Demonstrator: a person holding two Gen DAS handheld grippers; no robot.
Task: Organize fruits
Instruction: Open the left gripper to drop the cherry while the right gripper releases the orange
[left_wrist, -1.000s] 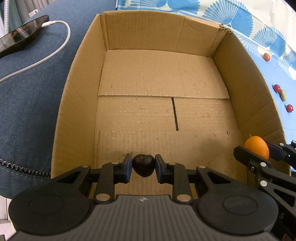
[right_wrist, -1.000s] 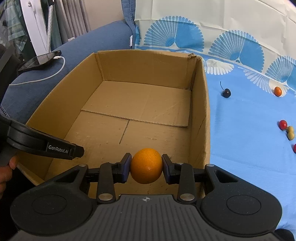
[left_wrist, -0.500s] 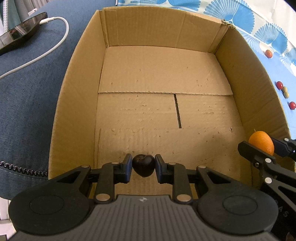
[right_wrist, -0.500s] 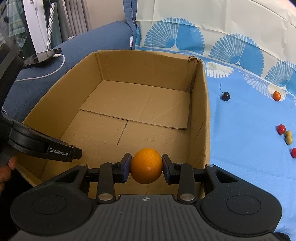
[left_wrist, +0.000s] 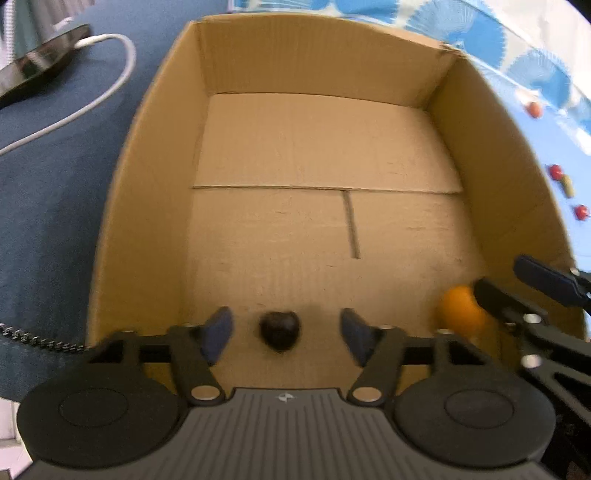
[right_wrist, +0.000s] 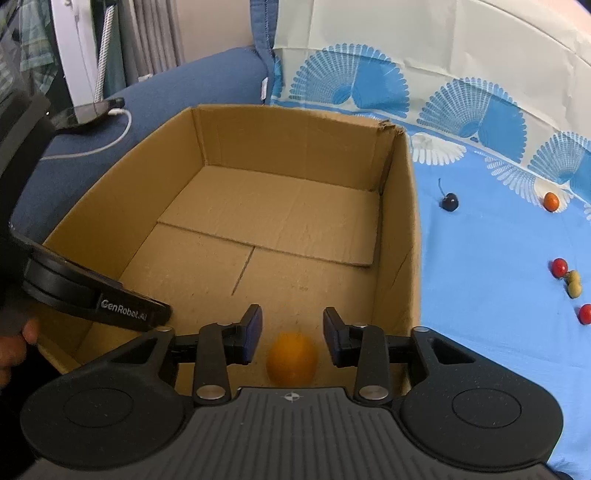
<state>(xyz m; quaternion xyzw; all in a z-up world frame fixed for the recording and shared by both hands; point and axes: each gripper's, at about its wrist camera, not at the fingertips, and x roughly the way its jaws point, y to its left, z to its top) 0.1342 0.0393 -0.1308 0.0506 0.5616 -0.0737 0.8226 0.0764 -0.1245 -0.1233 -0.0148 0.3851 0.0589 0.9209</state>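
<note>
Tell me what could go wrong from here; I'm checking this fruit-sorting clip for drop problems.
1. Both grippers' jaws have just been opening, and the dark cherry and orange fruit sit loose between the pads, near the cardboard box's near wall; they may bounce or roll across its floor.
2. The left gripper and right gripper work close together in one corner, so they could knock each other on withdrawal.

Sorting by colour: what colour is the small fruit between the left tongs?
Very dark, near-black small fruit; left wrist view.
</note>
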